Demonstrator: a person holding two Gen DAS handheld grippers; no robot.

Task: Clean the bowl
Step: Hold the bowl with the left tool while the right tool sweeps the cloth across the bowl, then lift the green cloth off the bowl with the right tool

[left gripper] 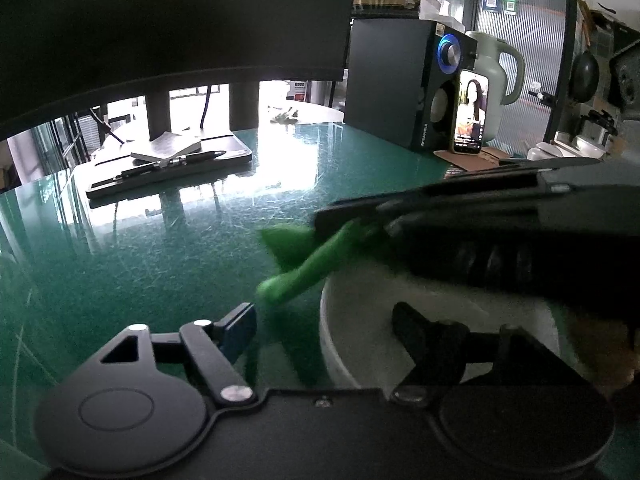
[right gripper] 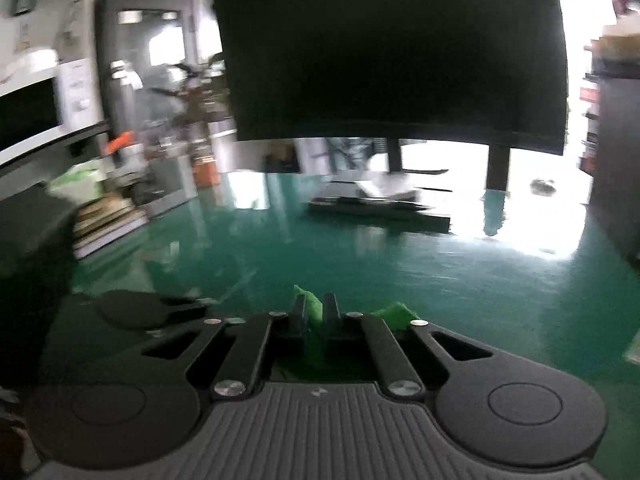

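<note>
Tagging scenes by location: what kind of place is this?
Probably an office or workshop desk, not a kitchen: a large monitor stands on a green table, with a speaker and a propped phone beside it. A pale kettle stands behind.

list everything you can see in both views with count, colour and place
bowl: 1, white, near right on the table, left gripper straddling its rim
cloth: 1, green, over the bowl's far rim, pinched by the right gripper
table: 1, green, glossy and scratched
monitor: 1, black, back of table
pen: 1, black, on the monitor base
speaker: 1, black, back right
phone: 1, screen lit, leaning on speaker
jug: 1, pale green, behind phone
microwave: 1, white, far left
left gripper: 1, black, jaws open
right gripper: 1, black, jaws shut on cloth
</note>
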